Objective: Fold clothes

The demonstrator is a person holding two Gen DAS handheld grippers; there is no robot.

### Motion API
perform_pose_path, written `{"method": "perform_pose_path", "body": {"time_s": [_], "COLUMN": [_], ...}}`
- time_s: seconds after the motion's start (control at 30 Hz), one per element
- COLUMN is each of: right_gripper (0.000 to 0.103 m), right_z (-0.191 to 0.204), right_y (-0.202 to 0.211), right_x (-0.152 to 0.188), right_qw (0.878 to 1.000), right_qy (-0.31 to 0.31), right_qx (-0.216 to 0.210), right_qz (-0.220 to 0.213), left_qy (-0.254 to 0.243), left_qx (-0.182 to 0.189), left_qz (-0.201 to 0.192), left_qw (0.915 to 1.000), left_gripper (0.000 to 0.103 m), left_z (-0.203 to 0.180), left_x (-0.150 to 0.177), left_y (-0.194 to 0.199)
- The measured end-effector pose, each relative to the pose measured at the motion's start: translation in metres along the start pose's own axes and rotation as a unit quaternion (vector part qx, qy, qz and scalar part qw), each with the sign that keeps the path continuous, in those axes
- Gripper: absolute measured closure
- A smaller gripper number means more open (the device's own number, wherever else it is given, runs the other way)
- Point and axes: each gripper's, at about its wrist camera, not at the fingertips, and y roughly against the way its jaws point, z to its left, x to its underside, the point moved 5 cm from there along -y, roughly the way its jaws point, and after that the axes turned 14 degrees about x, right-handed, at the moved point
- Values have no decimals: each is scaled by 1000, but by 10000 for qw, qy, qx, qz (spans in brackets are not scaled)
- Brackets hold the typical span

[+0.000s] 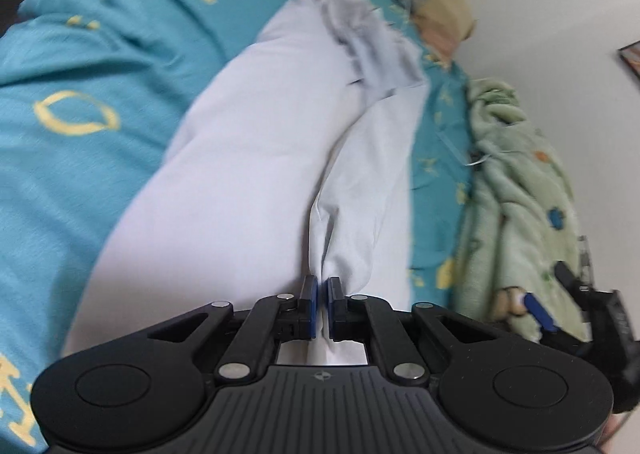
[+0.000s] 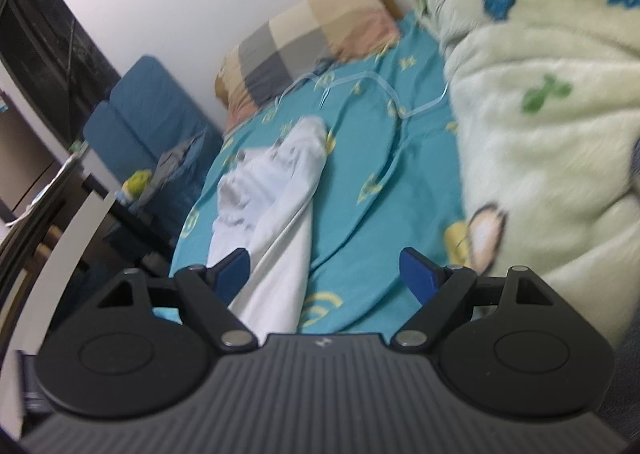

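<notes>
1. The white garment [image 1: 248,158] is pale, plain cloth, stretched lengthwise along the bed [image 1: 80,66], on its teal sheet.
2. Its near end is gathered into a vertical fold, pinched and lifted.
3. Its far end is crumpled in a greyish bunch, near the pillow end.
4. In the right wrist view it [image 2: 280,222] lies toward the bed's left edge.

I count one white cotton garment [image 1: 248,158] near me, one teal sheet with yellow motifs [image 1: 92,66], one green fleece blanket [image 2: 532,94] on the right, one checked pillow [image 2: 304,42] far off, and my two grippers.
</notes>
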Motion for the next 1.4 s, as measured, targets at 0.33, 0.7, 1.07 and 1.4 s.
{"method": "perform_pose_path", "body": {"time_s": [0.33, 0.7, 1.07, 1.4], "right_gripper": [20, 20, 20, 20], "right_z": [15, 14, 22, 50], "right_y": [-1, -10, -13, -28], "right_x": [11, 12, 20, 72], "right_qw": [9995, 9993, 9976, 9729], "right_qy": [230, 247, 501, 1106], "right_qx": [-7, -4, -136, -649], "right_qz": [193, 288, 461, 1926], "left_qy": [-1670, -3165, -1524, -1296], "left_qx": [188, -497, -289, -429], "left_qz": [64, 976, 255, -109], "left_qw": [9858, 9422, 9876, 9906], "left_gripper": [44, 79, 103, 75], "left_z": [-69, -89, -50, -51], "left_x": [37, 113, 84, 63], "left_y": [23, -43, 52, 88]}}
